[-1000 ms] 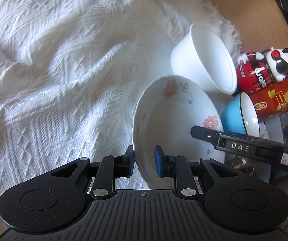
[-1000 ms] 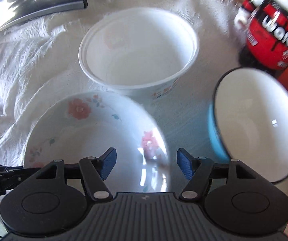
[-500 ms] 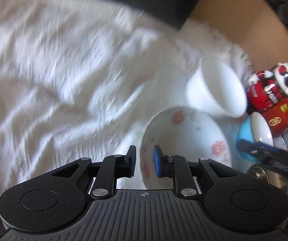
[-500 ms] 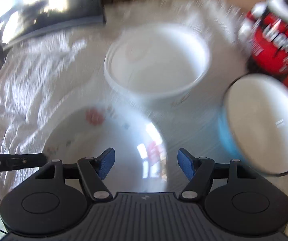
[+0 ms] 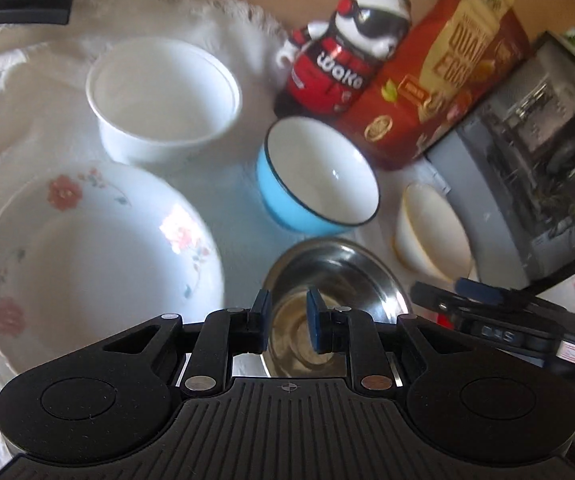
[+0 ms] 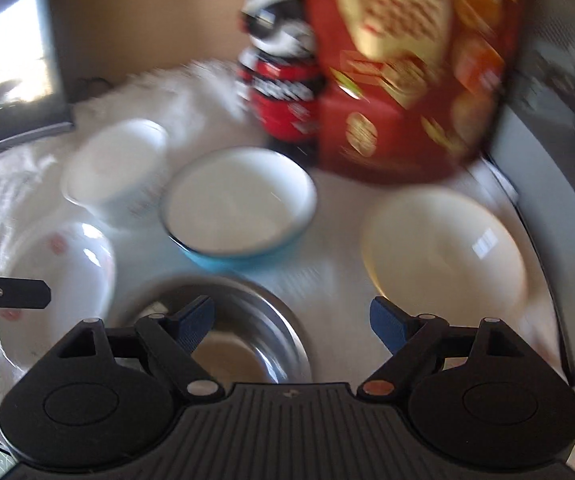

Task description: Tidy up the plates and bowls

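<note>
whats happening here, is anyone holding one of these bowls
No bowl is held. A person's left gripper, jaws nearly closed and empty, hangs over the steel bowl. The right gripper has just been opening, nothing between its jaws. The floral plate, blue bowl and white cup sit on the white cloth.

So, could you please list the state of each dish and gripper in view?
Flowered white plate: upright, empty.
White plastic bowl: upright, empty.
Blue enamel bowl: tilted, empty.
Steel bowl: upright, empty.
Cream bowl: empty.
Left gripper: narrow gap, holding nothing.
Right gripper: just opened wide, empty.
</note>
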`<action>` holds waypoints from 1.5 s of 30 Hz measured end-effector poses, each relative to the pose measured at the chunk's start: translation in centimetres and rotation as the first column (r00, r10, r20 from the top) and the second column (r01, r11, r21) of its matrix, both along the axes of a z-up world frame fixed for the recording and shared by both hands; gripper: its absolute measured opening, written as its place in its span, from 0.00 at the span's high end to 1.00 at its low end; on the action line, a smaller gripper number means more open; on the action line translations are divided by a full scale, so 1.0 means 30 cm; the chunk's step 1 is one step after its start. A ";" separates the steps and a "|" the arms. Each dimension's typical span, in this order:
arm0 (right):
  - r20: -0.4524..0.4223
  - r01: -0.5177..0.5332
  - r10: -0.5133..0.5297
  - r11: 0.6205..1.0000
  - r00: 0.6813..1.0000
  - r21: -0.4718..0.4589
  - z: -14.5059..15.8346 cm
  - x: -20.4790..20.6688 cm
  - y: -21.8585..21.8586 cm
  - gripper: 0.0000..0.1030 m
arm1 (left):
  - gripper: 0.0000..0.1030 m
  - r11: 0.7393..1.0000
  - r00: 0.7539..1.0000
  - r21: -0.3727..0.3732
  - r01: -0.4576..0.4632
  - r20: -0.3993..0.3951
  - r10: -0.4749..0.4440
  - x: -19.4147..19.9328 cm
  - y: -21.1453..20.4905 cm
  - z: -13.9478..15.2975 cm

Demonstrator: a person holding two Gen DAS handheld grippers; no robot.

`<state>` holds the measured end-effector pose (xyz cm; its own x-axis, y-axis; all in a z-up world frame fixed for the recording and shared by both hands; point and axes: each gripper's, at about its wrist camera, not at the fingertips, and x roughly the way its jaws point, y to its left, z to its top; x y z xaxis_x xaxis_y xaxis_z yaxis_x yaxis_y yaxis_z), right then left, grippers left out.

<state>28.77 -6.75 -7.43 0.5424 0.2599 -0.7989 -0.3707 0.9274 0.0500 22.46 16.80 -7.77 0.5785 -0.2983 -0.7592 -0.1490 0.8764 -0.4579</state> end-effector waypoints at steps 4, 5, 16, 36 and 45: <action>-0.041 0.039 -0.038 0.999 0.998 0.022 -0.030 -0.004 -0.067 0.10 | 0.80 1.000 1.000 0.011 -0.009 -0.024 0.009 0.021 -0.030 -0.008; -0.043 0.044 -0.042 0.999 0.998 0.025 -0.034 -0.017 -0.077 0.10 | 0.80 1.000 1.000 0.007 -0.009 -0.029 0.009 0.027 -0.033 -0.009; -0.106 -0.005 0.012 0.997 0.994 0.073 -0.092 -0.018 -0.073 0.16 | 0.80 0.993 0.994 0.086 -0.087 -0.061 0.092 0.005 -0.043 -0.028; -0.312 -0.047 0.100 0.984 0.945 0.174 -0.235 0.015 0.009 0.45 | 0.73 0.997 0.988 0.060 -0.049 -0.142 0.057 0.019 -0.099 -0.115; -0.322 -0.084 0.132 0.984 0.938 0.159 -0.234 -0.036 -0.003 0.45 | 0.69 0.999 0.977 -0.014 -0.040 -0.212 0.036 0.008 -0.130 -0.198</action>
<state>27.68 -6.83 -14.45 0.2171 0.4250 -0.8788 -0.4086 0.8571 0.3136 22.70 12.88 -13.71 0.4168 -0.2941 -0.8601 -0.2770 0.8601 -0.4284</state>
